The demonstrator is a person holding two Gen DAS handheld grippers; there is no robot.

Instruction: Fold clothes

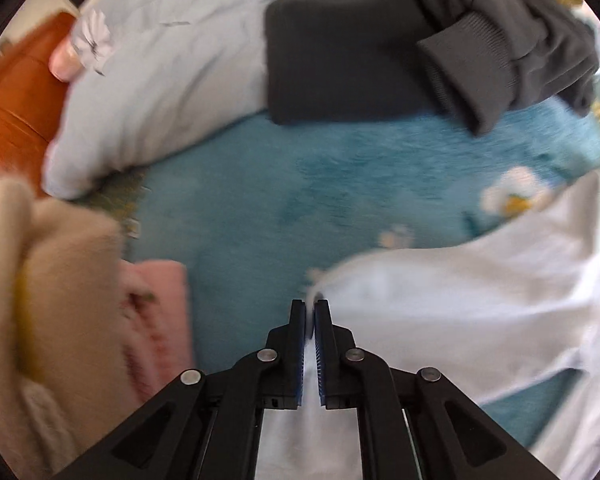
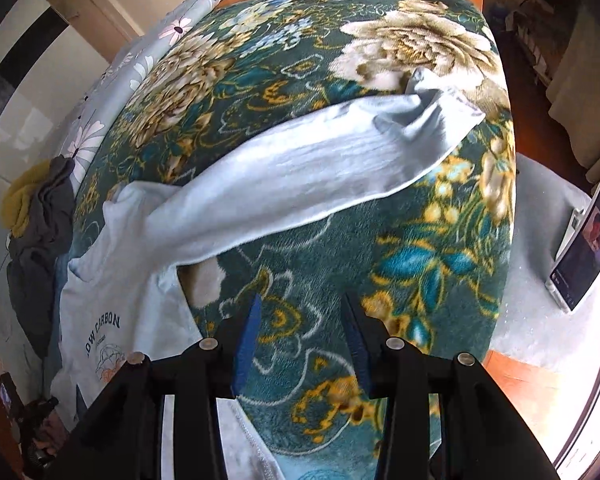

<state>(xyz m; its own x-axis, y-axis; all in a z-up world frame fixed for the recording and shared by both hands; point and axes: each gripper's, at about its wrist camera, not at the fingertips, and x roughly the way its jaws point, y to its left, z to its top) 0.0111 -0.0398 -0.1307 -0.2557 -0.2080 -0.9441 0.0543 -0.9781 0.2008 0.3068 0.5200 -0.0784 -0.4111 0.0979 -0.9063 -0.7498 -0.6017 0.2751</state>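
Floral blanket (image 2: 300,60) covers bed. White tee (image 2: 284,168) sprawls on it, sleeve stretched up-right to far end, body lower-left of right gripper (image 2: 300,312), which hangs unclenched, empty. Left gripper (image 1: 310,308) nearer: pinches tee edge (image 1: 440,300), cloth trailing right.

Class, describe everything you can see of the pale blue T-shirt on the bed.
The T-shirt is pale blue, soft knit, with a dark "CARBON" print and small drawing on its chest. It lies rumpled on the floral blanket, one part stretched across it. The left gripper pinches its edge; the right gripper hangs open above it.
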